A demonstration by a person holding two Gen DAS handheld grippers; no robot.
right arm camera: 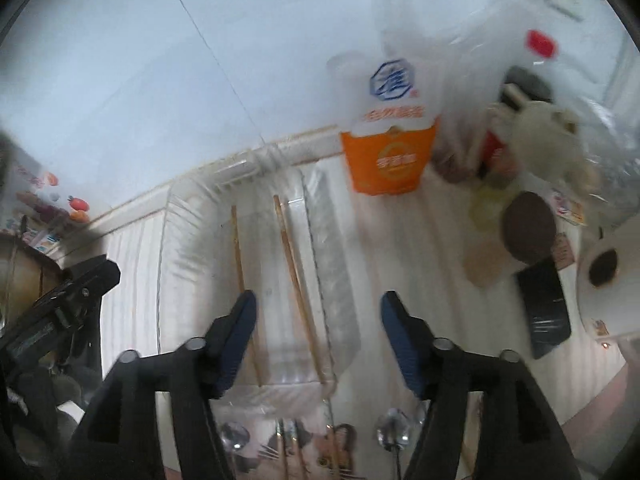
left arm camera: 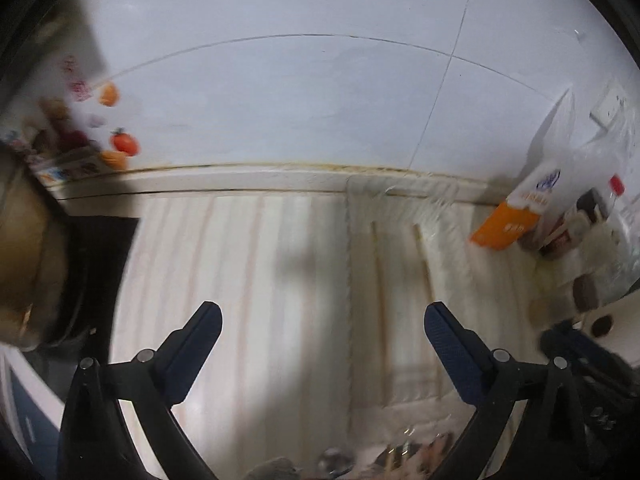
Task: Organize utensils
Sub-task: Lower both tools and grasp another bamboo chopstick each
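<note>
The left gripper [left arm camera: 322, 322] is held with jaws spread wide, and nothing is gripped. The right gripper [right arm camera: 318, 314] is parted above wooden chopsticks [right arm camera: 298, 288] in a clear tray [right arm camera: 340, 280], untouched.

Two long wooden chopsticks [right arm camera: 294, 276] lie flat in a clear plastic tray [right arm camera: 192, 232] on the white striped cloth. They lie apart, side by side, both reaching toward the wall. Shiny spoons [right arm camera: 394, 428] lie near the bottom, blurry.
</note>
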